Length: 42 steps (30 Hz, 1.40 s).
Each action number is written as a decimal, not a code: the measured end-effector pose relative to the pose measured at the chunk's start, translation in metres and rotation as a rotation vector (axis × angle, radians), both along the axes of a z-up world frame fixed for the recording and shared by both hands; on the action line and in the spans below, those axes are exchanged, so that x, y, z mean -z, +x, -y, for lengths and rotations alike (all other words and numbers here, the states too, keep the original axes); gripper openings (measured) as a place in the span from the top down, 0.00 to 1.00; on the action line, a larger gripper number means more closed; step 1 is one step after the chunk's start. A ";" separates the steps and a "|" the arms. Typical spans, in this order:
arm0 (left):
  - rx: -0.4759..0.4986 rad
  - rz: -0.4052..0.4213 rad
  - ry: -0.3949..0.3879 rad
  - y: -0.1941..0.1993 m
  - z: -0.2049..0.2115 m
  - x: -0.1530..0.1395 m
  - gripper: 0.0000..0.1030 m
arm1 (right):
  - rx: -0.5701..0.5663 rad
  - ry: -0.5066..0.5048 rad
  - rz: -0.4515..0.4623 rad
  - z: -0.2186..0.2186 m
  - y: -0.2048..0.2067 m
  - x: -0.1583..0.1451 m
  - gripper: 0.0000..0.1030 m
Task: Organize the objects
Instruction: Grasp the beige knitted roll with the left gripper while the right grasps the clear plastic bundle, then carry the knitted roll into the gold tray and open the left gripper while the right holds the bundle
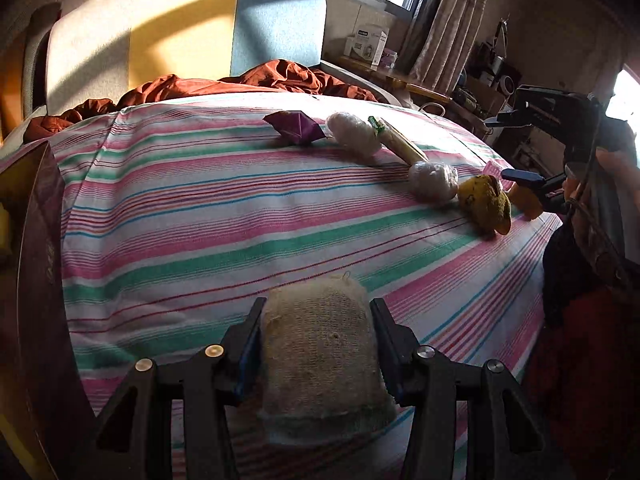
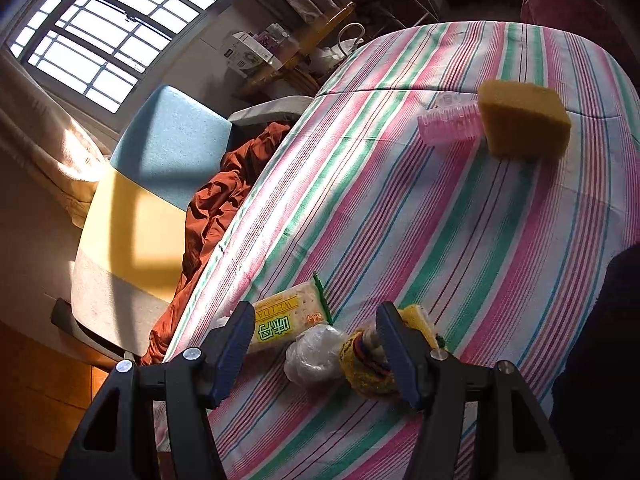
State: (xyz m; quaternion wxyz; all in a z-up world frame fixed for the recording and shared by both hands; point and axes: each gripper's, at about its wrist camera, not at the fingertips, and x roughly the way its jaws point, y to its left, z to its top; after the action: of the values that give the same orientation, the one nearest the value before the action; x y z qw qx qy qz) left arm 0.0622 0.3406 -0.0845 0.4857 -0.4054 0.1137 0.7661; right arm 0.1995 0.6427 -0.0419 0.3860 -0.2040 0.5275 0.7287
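Note:
My left gripper [image 1: 318,304] is shut on a beige knitted cloth roll [image 1: 320,360], held low over the striped bedsheet [image 1: 200,220]. A row of items lies across the sheet beyond it: a purple wrapper [image 1: 296,128], a white fluffy bundle [image 1: 354,134], a cracker packet [image 1: 400,144], a clear plastic ball [image 1: 434,182] and a yellow knitted piece [image 1: 484,202]. My right gripper [image 1: 504,148] hovers at that row's right end. In the right wrist view the right gripper [image 2: 316,308] stands open over the cracker packet [image 2: 288,316], the plastic ball [image 2: 316,354] and the yellow knitted piece [image 2: 364,364], gripping none.
A yellow sponge [image 2: 524,120] and a pink hair roller [image 2: 448,126] lie farther along the sheet. A dark box [image 1: 36,260] stands at the bed's left edge. A rust-coloured blanket [image 1: 248,80] is bunched against the padded headboard [image 1: 180,32]. A person's dark sleeve [image 1: 568,280] is at the right.

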 end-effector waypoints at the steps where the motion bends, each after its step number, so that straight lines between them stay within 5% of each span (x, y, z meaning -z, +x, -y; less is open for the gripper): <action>1: 0.008 -0.015 0.000 0.002 0.002 0.001 0.51 | -0.003 -0.011 0.004 -0.001 -0.001 0.002 0.38; 8: 0.021 -0.029 0.018 0.004 0.005 0.004 0.51 | 0.014 0.070 0.076 0.005 -0.003 -0.009 0.38; 12: 0.032 -0.073 0.018 0.010 0.004 0.007 0.51 | -0.105 0.187 0.120 0.018 -0.030 -0.025 0.32; 17: 0.036 -0.076 0.040 0.009 0.007 0.008 0.51 | -0.296 0.115 0.237 0.022 -0.075 0.000 0.32; 22: 0.035 -0.074 0.054 0.009 0.008 0.009 0.52 | -0.332 0.172 0.434 0.022 -0.096 0.015 0.32; 32: 0.037 -0.052 0.080 0.008 0.011 0.009 0.51 | -0.502 0.197 0.620 0.031 -0.132 0.043 0.26; 42: 0.036 -0.060 0.084 0.009 0.012 0.009 0.50 | -0.774 0.233 0.582 0.080 -0.157 0.046 0.34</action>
State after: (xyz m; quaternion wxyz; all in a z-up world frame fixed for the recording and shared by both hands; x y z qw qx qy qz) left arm 0.0713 0.3289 -0.0935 0.5123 -0.3592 0.1032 0.7732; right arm 0.0422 0.5626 -0.0879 0.2387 -0.5352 0.1985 0.7856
